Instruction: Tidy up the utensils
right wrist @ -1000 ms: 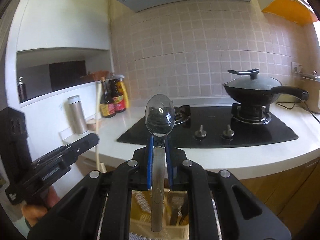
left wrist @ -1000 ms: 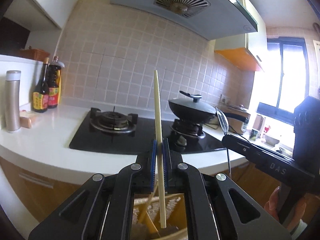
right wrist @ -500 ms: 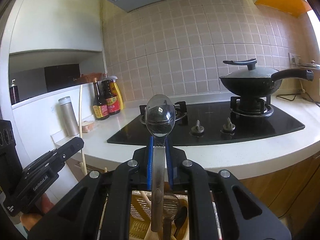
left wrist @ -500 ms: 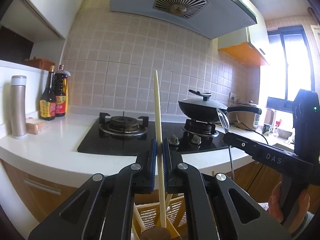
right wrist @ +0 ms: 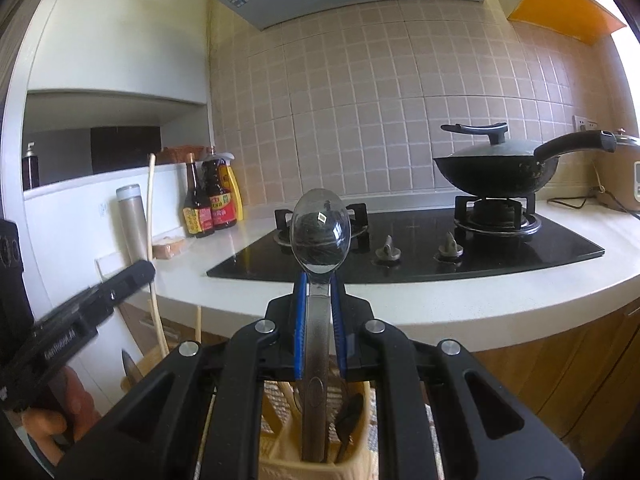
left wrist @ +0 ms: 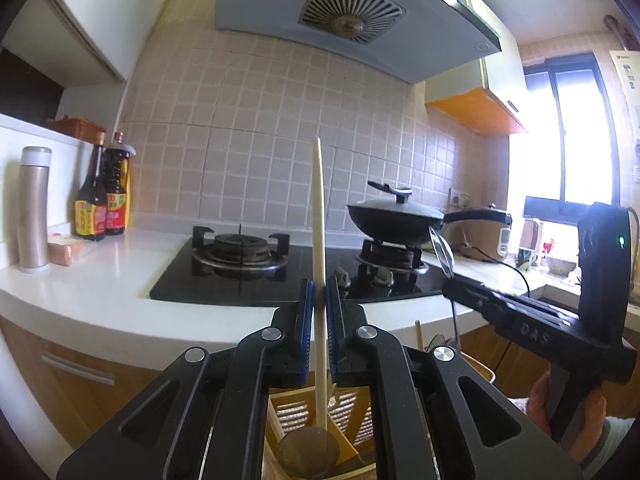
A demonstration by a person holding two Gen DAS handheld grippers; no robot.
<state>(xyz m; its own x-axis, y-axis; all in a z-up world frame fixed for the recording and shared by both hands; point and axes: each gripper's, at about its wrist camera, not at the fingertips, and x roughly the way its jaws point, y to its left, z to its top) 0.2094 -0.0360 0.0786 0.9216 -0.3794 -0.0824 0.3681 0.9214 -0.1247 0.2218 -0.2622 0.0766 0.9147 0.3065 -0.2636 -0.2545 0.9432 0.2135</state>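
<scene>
My left gripper [left wrist: 318, 300] is shut on a long pale wooden spoon [left wrist: 319, 216], held upright with its round bowl [left wrist: 308, 450] down over a yellow slatted utensil holder [left wrist: 348, 412]. My right gripper [right wrist: 320, 292] is shut on a metal spoon [right wrist: 320, 232], bowl up, its handle reaching down into the utensil holder [right wrist: 280, 452], which holds other dark utensils. The right gripper also shows at the right of the left wrist view [left wrist: 520, 324]. The left gripper with the wooden spoon shows at the left of the right wrist view [right wrist: 80, 320].
A white counter [left wrist: 100, 292] carries a black gas hob [left wrist: 240, 268], a lidded wok [left wrist: 396, 216], two sauce bottles [left wrist: 102, 196] and a steel flask [left wrist: 34, 208]. A range hood [left wrist: 344, 20] hangs above. A rice cooker [right wrist: 618, 172] stands at the right.
Both grippers have risen with their spoons. The counter and hob sit lower in both views, and the utensil holder has dropped further below the fingers.
</scene>
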